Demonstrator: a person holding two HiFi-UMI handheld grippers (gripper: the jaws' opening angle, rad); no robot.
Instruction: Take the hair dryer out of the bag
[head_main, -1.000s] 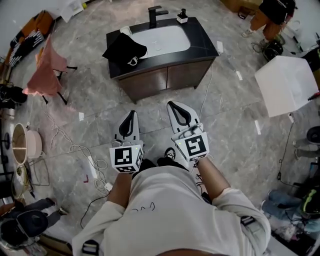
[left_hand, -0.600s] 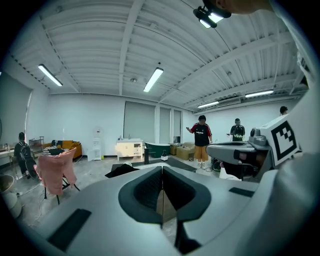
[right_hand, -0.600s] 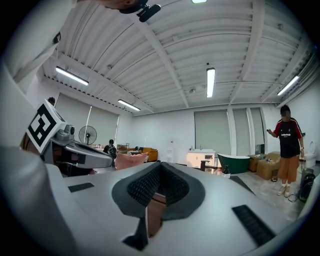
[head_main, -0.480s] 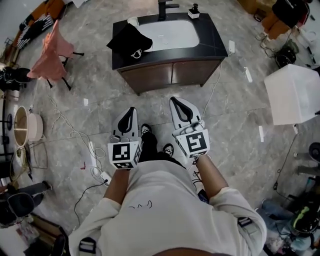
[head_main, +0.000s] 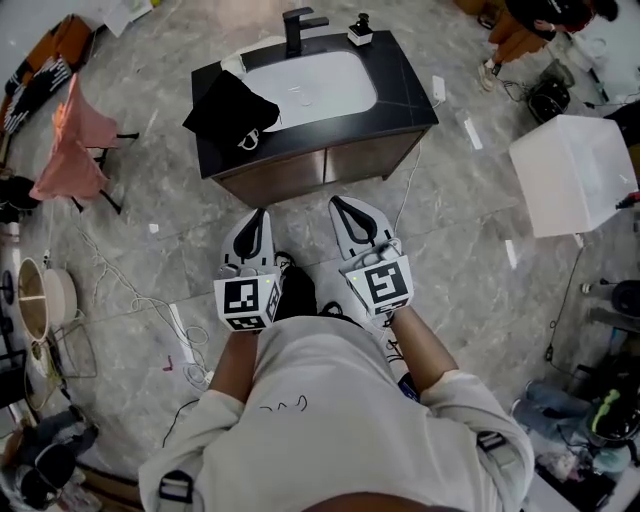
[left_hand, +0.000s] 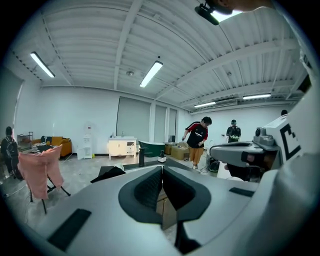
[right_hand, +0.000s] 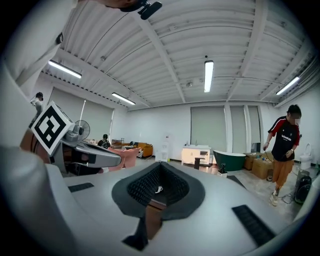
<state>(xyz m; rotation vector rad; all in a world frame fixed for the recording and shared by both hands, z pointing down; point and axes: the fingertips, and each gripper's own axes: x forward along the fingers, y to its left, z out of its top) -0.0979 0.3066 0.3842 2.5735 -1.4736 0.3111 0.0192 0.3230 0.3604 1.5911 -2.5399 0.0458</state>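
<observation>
The left claw (head_main: 257, 218) and right claw (head_main: 344, 206) are squeezed together, holding nothing. A bump might push the black bag (head_main: 232, 108) off the table (head_main: 405, 90).

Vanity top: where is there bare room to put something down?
The vanity top is bare right of the white basin, out to its right edge, and along the narrow front strip. The left end is crowded: the black bag lies there. The faucet and a small bottle take the back.
</observation>
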